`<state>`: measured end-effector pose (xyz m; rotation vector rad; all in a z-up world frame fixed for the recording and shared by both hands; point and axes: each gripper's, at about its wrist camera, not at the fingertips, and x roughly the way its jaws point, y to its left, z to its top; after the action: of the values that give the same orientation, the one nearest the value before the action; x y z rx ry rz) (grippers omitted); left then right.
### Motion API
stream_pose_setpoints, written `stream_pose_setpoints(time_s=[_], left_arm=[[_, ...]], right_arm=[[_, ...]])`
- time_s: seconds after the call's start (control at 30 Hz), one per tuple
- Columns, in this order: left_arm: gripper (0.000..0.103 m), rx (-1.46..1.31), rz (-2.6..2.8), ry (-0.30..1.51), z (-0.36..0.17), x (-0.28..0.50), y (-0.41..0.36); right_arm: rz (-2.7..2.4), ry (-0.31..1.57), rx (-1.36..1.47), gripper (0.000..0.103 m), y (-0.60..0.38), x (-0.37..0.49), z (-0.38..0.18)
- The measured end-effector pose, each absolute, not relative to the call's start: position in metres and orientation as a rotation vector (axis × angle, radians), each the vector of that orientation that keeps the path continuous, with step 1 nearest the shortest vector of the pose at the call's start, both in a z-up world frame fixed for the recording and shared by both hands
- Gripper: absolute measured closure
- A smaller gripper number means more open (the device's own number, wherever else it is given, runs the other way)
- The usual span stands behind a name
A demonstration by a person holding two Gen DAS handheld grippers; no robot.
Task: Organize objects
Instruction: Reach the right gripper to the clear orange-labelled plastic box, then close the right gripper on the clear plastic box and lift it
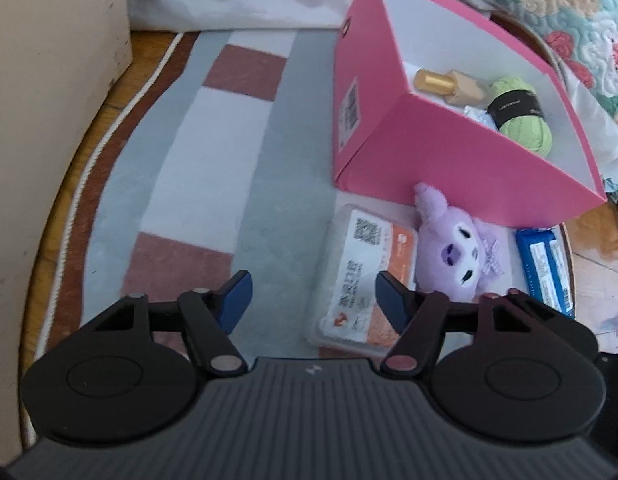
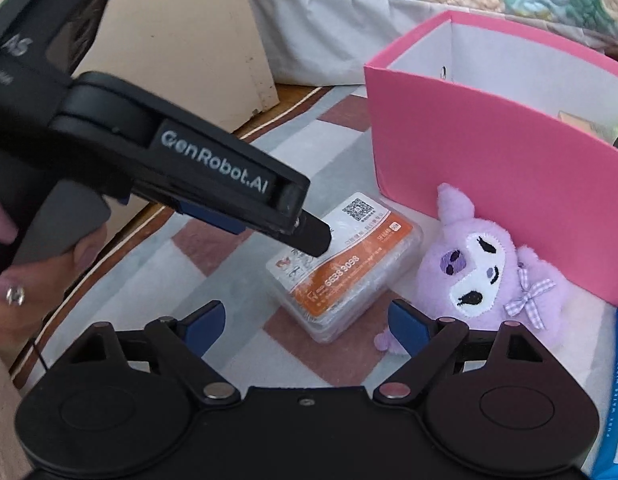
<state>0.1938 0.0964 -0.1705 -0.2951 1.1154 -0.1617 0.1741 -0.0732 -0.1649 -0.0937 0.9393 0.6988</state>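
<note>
A clear plastic case with an orange and white label [image 1: 361, 280] [image 2: 345, 264] lies on the rug beside a purple plush toy [image 1: 457, 256] [image 2: 489, 276]. Behind them stands an open pink box [image 1: 461, 160] [image 2: 489, 168] holding a gold-capped bottle [image 1: 449, 84] and a green yarn ball [image 1: 521, 116]. My left gripper [image 1: 313, 300] is open and empty, just above the case's left edge; it also shows from the side in the right wrist view [image 2: 309, 236]. My right gripper [image 2: 305, 324] is open and empty, close in front of the case.
A blue wipes pack [image 1: 545, 272] [image 2: 617, 400] lies right of the plush. The striped rug [image 1: 229, 160] has a white cord edge. A beige cabinet [image 1: 49, 80] stands at the left. A floral quilt [image 1: 569, 8] hangs behind the box.
</note>
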Motion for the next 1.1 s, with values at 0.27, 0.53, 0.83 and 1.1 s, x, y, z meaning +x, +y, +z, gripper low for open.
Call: stream_pose_setpoints(time_s=[0.27, 0.53, 0.83, 1.1], left_arm=[[0.059, -0.358, -0.251, 1.145, -0.179, 0.193, 0.085], [0.061, -0.382, -0.291, 1.239, -0.18, 0.166, 0.075], [0.05, -0.486, -0.217, 1.212, -0.186, 0.172, 0.086], [0.054, -0.558, -0.22, 1.194, -0.19, 0.169, 0.09]], right_arm=[[0.704, 0.919, -0.127, 0.014, -0.07, 0.172, -0.166], [0.715, 0.911, -0.202, 0.013, -0.076, 0.152, -0.164], [0.682, 0.887, -0.286, 0.03, -0.074, 0.149, -0.168], [0.67, 0.907, -0.283, 0.032, -0.078, 0.148, -0.162]])
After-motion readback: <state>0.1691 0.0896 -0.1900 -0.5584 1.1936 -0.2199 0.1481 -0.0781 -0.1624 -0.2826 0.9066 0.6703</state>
